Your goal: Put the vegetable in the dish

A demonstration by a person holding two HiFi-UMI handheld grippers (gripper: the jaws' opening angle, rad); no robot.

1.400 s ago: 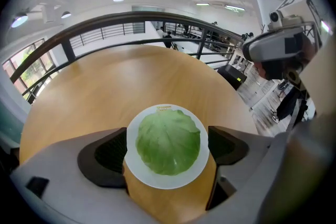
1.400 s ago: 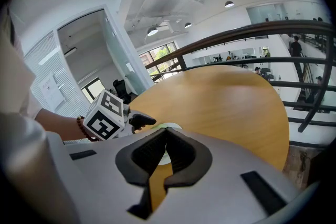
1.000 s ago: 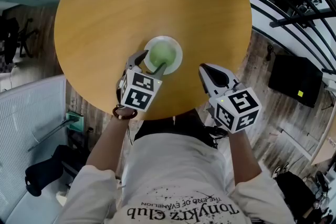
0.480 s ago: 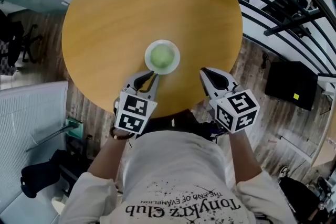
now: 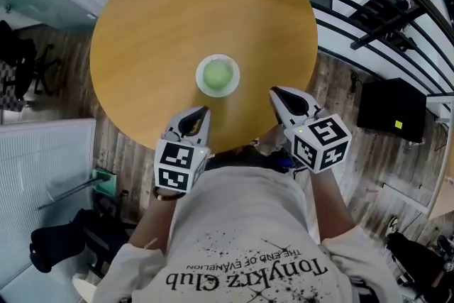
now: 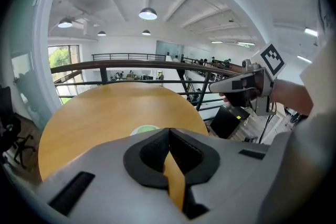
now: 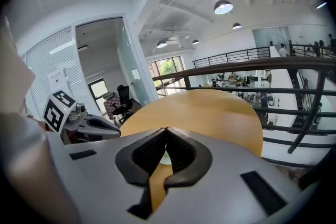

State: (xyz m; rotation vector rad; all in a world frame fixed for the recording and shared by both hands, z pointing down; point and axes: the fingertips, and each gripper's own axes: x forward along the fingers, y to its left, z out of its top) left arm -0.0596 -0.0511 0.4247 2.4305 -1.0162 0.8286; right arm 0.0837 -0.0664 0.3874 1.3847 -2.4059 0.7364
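A round green vegetable [image 5: 218, 72] lies in a small white dish [image 5: 203, 84] near the front of the round wooden table [image 5: 156, 18]. My left gripper [image 5: 204, 111] hovers just short of the dish at the table's near edge. Its jaws have just been closing and now meet with nothing between them. My right gripper [image 5: 272, 91] is to the right of the dish, also shut and empty. In the left gripper view, the dish [image 6: 145, 128] peeks over the shut left gripper [image 6: 168, 131]. The right gripper view shows the right gripper [image 7: 166, 129] with its jaws together.
A black railing [image 5: 369, 3] curves round the table's far and right sides, with a lower floor beyond it. A black box [image 5: 394, 112] stands on the floor at right, and a white partition [image 5: 42, 152] at left. The person's body fills the bottom.
A second ago the left gripper was open at the dish's rim. It has drawn back toward the person and shut. The right gripper rose slightly. The vegetable stays in the dish.
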